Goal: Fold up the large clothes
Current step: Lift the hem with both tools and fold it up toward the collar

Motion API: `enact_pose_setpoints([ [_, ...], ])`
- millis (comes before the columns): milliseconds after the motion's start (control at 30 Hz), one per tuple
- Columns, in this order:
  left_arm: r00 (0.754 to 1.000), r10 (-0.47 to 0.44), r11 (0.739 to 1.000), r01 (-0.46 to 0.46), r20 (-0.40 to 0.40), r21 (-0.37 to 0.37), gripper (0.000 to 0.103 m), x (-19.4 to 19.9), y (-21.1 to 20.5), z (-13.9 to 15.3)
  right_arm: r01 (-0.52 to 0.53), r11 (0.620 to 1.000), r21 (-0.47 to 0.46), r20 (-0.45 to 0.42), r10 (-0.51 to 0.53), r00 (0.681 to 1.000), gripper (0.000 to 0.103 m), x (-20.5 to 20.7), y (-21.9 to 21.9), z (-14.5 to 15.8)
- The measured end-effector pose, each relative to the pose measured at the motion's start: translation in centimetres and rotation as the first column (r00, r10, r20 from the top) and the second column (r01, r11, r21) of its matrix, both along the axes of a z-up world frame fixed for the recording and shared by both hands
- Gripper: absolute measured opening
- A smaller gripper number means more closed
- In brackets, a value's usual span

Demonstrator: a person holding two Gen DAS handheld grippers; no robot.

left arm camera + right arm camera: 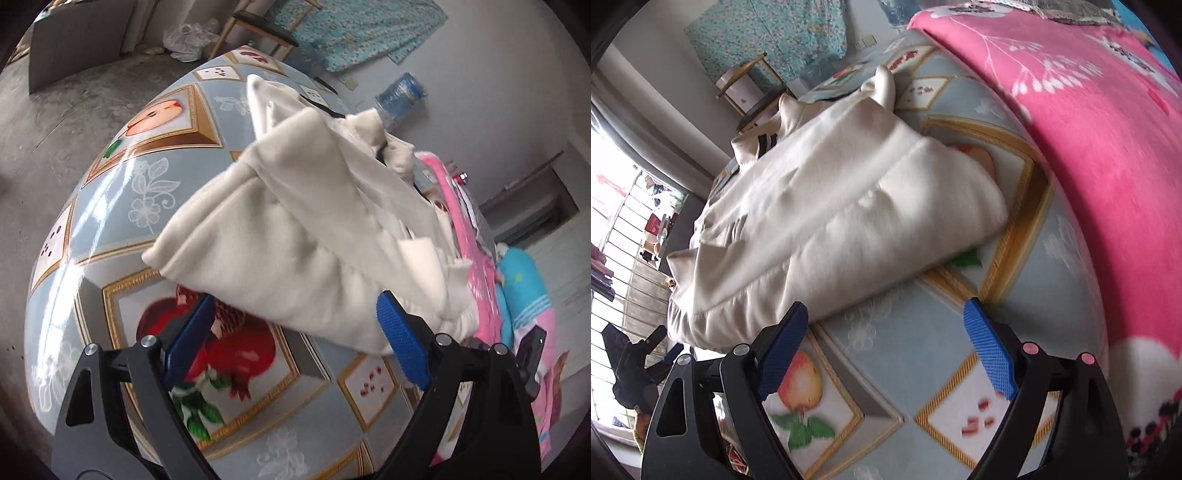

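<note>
A table [110,229] in a blue fruit-print cloth bears a bunched cream garment [295,229] and pink blanket [1089,129].

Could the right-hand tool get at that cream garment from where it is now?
Probably yes. The right tool is open and empty, the cream garment lies just ahead on the fruit-print tablecloth, and nothing sits between them. The pink blanket lies off to the side.

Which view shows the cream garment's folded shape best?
The left wrist view: the cream garment fills the centre, with its stacked layers and hem edge clear on the fruit-print tablecloth. The right wrist view shows it side-on and more blurred, as a low bundle.
</note>
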State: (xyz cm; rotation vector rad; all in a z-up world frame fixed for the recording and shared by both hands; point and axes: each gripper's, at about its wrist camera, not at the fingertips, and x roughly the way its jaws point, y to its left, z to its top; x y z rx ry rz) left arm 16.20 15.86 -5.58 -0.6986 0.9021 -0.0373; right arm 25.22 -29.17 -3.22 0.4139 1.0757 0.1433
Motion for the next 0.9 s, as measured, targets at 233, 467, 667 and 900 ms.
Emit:
enact_pose_setpoints([
  [233, 0.991, 0.122, 0.993, -0.122, 0.058, -0.005, 0.084, 1.8, 0.2, -0.3, 0.069, 0.996, 0.057, 0.082, -0.074, 0.994, 0.084, 2.6, -0.1, -0.6],
  [467, 0.992, 0.124, 0.903, -0.125, 0.031, 0.411, 0.056, 4.0, -4.2, 0.3, 0.113, 0.95, -0.292, 0.139, -0.075, 0.987, 0.071, 3.7, 4.7, -0.2],
  [667, 0.997, 0.011, 0.766, -0.055, 0.073, 0.64, 0.014, 3.6, -7.1, 2.3, 0.071, 0.87, -0.489, 0.138, -0.003, 0.99, 0.019, 4.1, 7.6, 0.9],
  [900, 0.979, -0.118, 0.706, -0.034, 0.165, 0.708, 0.006, 1.2, -8.5, 6.5, 0.077, 0.878, -0.472, 0.186, 0.014, 0.982, 0.006, 1.9, 6.6, 5.2],
])
